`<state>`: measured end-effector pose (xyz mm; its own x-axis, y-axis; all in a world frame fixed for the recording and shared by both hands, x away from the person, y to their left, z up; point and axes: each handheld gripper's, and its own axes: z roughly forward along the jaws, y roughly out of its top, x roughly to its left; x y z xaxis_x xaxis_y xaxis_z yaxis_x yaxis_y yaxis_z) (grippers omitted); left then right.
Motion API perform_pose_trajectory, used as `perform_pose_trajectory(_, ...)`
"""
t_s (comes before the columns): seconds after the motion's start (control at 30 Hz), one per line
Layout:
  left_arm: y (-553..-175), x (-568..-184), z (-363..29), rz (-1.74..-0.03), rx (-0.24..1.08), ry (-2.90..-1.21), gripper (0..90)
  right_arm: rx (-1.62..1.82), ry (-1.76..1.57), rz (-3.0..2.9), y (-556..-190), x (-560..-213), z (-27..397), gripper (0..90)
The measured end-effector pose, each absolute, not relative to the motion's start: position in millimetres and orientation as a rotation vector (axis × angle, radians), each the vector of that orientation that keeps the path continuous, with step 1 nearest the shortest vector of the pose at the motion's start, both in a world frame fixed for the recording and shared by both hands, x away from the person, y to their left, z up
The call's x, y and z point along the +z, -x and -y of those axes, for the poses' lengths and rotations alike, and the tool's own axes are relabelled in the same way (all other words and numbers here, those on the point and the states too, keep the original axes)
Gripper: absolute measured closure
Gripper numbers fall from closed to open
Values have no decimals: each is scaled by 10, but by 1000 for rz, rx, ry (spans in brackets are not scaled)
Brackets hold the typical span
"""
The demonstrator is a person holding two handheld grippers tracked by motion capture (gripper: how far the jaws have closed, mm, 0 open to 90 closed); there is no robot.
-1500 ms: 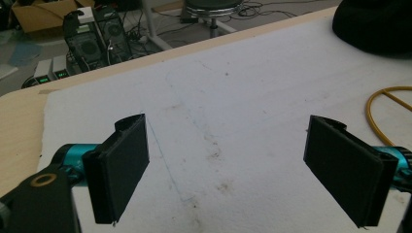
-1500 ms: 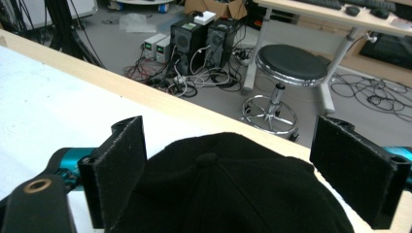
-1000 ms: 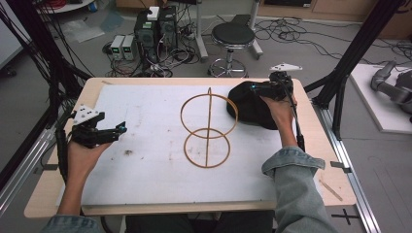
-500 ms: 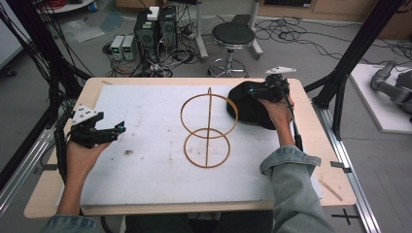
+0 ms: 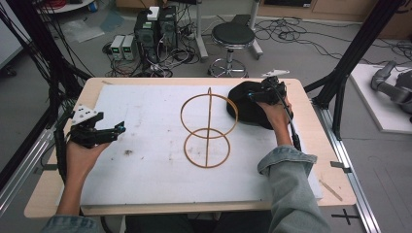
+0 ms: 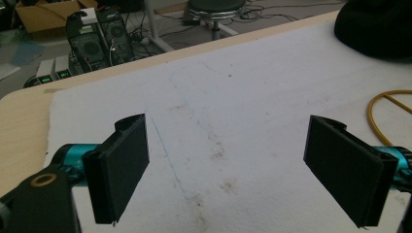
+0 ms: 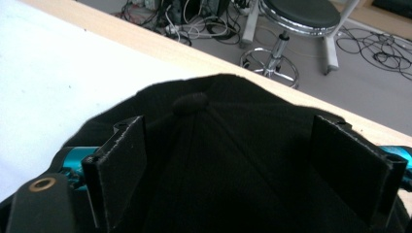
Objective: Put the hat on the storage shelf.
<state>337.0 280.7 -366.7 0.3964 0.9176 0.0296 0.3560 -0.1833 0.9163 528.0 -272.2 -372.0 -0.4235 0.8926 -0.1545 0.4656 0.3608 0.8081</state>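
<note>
White mat [image 5: 145, 184] on tabletop; right gripper [image 5: 260, 92] hangs jaws wide over black cap [image 5: 245, 109] near far right corner. Left gripper [image 5: 114, 130] wide, empty, near left edge. Risk: jaws close on crown only, cap slips.

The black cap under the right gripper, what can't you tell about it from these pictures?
- Black cap, high view: its right part lies behind the right gripper and hand.
- Right gripper view: the cap's near part is cut off by the bottom edge.
- Whether the jaws touch the cap: unclear.
</note>
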Motion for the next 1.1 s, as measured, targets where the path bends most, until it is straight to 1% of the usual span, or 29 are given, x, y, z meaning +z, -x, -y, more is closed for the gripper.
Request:
perform_pose_trajectory(0.17,-3370,-3667,-2812,-1123,769,-1733,168,915,-1179,-2048,-5300,-3766,2731,160)
perform_pose_trajectory(0.23,-3372,-3668,-2816,-1122,769,-1735,167,896,-1179,-2050,-5302,-3793,2732,193)
perform_pose_trajectory(0.43,-3371,-3670,-2815,-1122,770,-1734,168,896,-1206,-2044,-5307,-3815,2737,215)
perform_pose_trajectory(0.5,-3367,-3668,-2815,-1124,772,-1733,167,891,-1207,-2042,-5309,-3820,2730,243)
perform_pose_trajectory(0.53,-3366,-3668,-2814,-1126,772,-1731,168,883,-1208,-2045,-5309,-3823,2722,274)
perform_pose_trajectory(0.57,-3366,-3667,-2815,-1126,772,-1732,168,883,-1208,-2045,-5309,-3823,2722,274)
perform_pose_trajectory(0.63,-3368,-3669,-2817,-1125,771,-1733,167,878,-1203,-2049,-5309,-3826,2713,305)
perform_pose_trajectory(0.83,-3370,-3669,-2821,-1126,771,-1731,168,874,-1181,-2060,-5298,-3815,2688,460)
perform_pose_trajectory(0.87,-3367,-3668,-2821,-1127,771,-1729,168,868,-1176,-2063,-5292,-3812,2672,507)
perform_pose_trajectory(0.9,-3367,-3667,-2822,-1124,771,-1729,168,868,-1176,-2063,-5292,-3812,2672,507)
perform_pose_trajectory(0.97,-3366,-3665,-2822,-1124,772,-1728,167,855,-1166,-2066,-5285,-3808,2657,578)
perform_pose_trajectory(1.0,-3365,-3665,-2822,-1123,772,-1727,167,860,-1159,-2067,-5279,-3798,2651,635)
perform_pose_trajectory(1.03,-3366,-3664,-2822,-1124,772,-1728,167,860,-1159,-2067,-5279,-3798,2651,635)
perform_pose_trajectory(1.1,-3366,-3665,-2823,-1126,771,-1726,167,861,-1164,-2062,-5269,-3790,2645,694)
